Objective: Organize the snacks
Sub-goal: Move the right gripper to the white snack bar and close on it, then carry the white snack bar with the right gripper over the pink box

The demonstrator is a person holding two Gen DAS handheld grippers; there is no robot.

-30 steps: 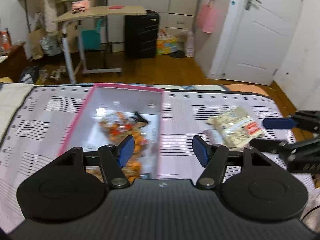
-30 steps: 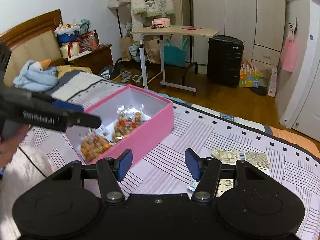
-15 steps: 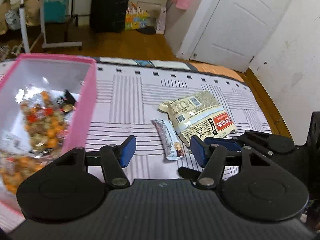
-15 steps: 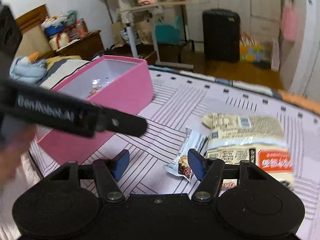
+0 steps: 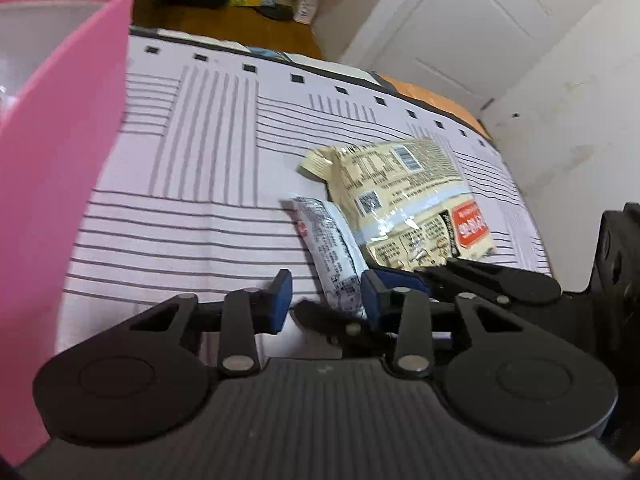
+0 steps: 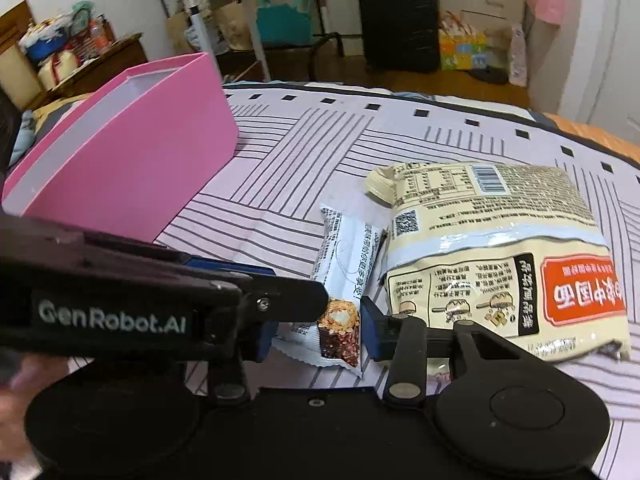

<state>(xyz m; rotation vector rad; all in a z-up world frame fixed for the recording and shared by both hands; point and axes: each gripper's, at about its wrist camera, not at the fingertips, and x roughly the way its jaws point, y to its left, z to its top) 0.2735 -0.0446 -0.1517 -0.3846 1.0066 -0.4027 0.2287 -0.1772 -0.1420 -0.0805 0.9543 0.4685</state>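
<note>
Pink cardboard box, open-topped and straight-walled, stands on the bed, whose pale lilac cover bears grey line blocks and small dark squares. Just beside it lie two snacks: a slim white snack bar in a crinkled wrapper with a printed picture of the bar at its near end, and a larger cream packet, glossy, with a barcode and a red label, touching the bar's side. Both grippers have just been closing on the bar's near end. The right gripper has the wrapper between its blue pads, which stand close to it; a firm pinch cannot be told. The left gripper, narrowly spread, reaches across in front and has the bar's end against one pad. Beyond the bed stand a black suitcase and a white door.
</note>
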